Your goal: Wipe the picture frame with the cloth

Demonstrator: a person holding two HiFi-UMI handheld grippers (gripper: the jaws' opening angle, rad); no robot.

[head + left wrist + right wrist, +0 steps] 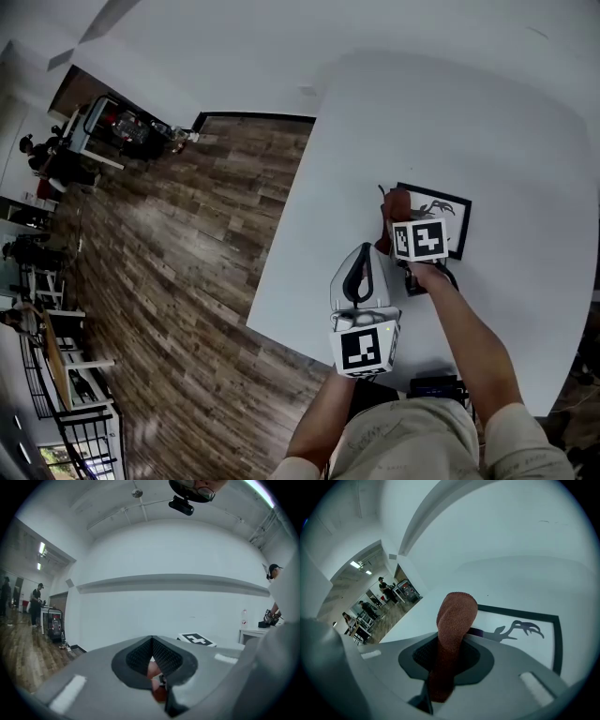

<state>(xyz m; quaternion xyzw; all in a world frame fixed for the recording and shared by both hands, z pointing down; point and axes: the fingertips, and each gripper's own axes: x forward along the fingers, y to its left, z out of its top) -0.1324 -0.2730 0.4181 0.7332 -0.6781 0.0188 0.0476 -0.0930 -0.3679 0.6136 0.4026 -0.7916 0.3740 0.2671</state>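
The right gripper (451,645) is clamped on a reddish cloth (457,613), held just over the picture frame (439,214) lying flat on the white table (487,122). The left gripper (152,643) has its jaws pressed together on nothing, near the table's edge.

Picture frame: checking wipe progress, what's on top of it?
Nothing lies on the black-edged picture frame where visible; the right gripper, clamping a rust-brown knitted cloth, hides its near corner.
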